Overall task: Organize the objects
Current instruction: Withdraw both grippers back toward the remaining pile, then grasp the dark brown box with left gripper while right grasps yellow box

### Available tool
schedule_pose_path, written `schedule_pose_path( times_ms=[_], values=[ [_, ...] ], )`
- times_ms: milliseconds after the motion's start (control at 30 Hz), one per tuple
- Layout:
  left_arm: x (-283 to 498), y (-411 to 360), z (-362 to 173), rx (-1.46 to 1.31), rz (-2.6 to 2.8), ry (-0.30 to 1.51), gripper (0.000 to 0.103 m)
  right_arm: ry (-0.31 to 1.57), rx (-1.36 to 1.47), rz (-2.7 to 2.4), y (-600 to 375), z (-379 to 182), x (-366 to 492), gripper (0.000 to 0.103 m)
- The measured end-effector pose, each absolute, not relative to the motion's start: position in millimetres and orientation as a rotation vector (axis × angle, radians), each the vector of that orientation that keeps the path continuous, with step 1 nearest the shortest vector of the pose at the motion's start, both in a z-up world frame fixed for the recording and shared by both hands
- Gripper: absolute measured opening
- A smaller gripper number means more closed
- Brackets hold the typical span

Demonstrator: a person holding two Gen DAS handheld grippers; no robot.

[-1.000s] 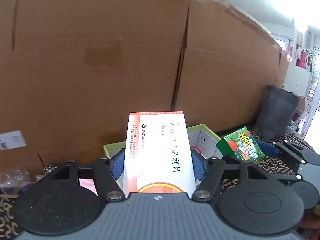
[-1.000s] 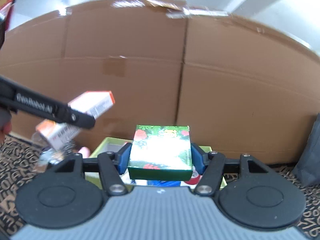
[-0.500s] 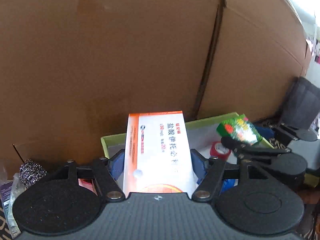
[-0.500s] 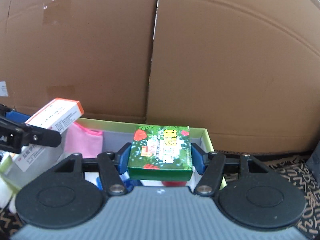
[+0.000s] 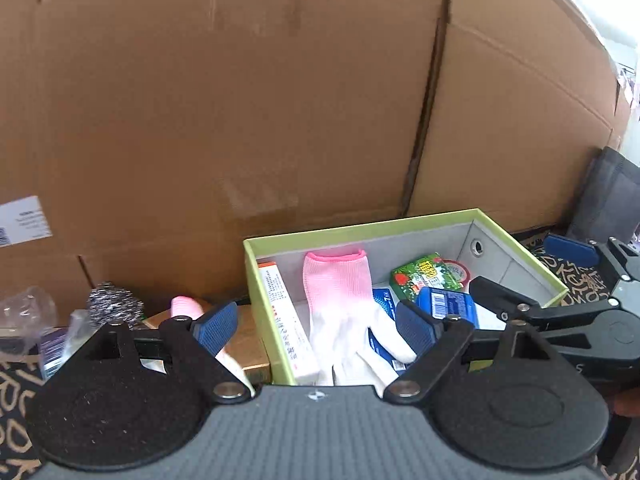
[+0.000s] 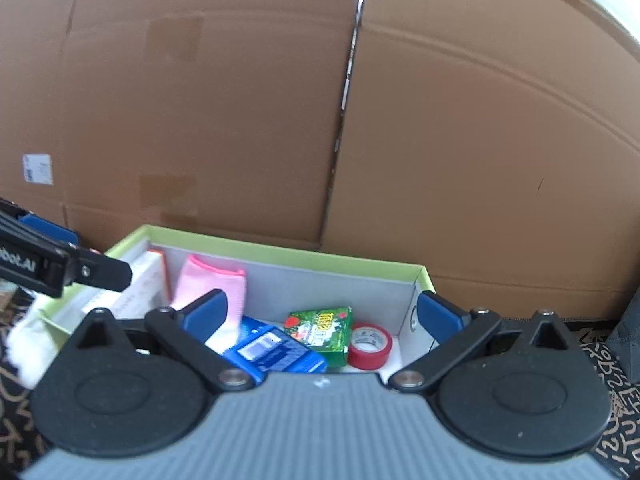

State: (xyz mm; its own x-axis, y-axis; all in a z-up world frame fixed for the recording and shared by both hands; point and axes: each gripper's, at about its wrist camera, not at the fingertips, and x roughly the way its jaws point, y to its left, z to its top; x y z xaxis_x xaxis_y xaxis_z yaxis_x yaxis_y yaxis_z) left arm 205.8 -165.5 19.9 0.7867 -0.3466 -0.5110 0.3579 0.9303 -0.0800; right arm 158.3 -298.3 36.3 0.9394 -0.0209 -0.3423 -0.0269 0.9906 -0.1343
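A lime-green storage box (image 5: pixel 360 232) (image 6: pixel 288 258) stands against the cardboard wall. Inside lie the white-and-orange medicine box (image 5: pixel 286 320) (image 6: pixel 136 284) along the left wall, a pink-and-white glove (image 5: pixel 340 304) (image 6: pixel 216 284), a blue box (image 5: pixel 448 304) (image 6: pixel 276 350), the green box (image 5: pixel 424 276) (image 6: pixel 320 328) and a red tape roll (image 6: pixel 370 346). My left gripper (image 5: pixel 316 326) is open and empty over the box's left front. My right gripper (image 6: pixel 320 314) is open and empty over the box's right half; it also shows in the left wrist view (image 5: pixel 568 312).
Large cardboard boxes (image 5: pixel 240 120) form a wall behind. Left of the green box lie a steel scourer (image 5: pixel 112 300), a gold box (image 5: pixel 244 344), a pink item (image 5: pixel 186 308) and clear plastic wrap (image 5: pixel 24 308). A dark bag (image 5: pixel 608 200) stands at the right on a patterned cloth.
Both grippers moved down over the storage box and opened. The medicine box left my left gripper and the green box left my right gripper; both now lie in the box.
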Motion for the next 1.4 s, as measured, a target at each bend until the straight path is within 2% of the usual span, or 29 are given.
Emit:
schedule_pose_path(
  times_ms=[500, 767, 1000, 1167, 1400],
  values=[
    [111.7, -95.7, 34.5, -0.024, -0.303, 0.538, 0.089, 0.314, -0.082, 0.049, -251.0, 62.7, 56.4, 0.103],
    [71.5, -29.8, 0.1, -0.104, -0.156, 0.586, 0.089, 0.395, -0.005, 0.125, -214.1, 34.5, 25.8, 0.103],
    [89.1, 3.0, -30.4, -0.173, -0.064, 0.665, 0.089, 0.519, 0.037, 0.221, -172.3, -1.9, 28.5, 0.103],
    [114.1, 15.4, -39.4, -0.231, -0.019, 0.683, 0.089, 0.560, 0.027, 0.287, -145.0, -8.6, 38.8, 0.102],
    [156.0, 13.3, -50.9, -0.235, 0.019, 0.698, 0.089, 0.621, 0.034, 0.293, -120.5, -21.5, 68.5, 0.091]
  ],
)
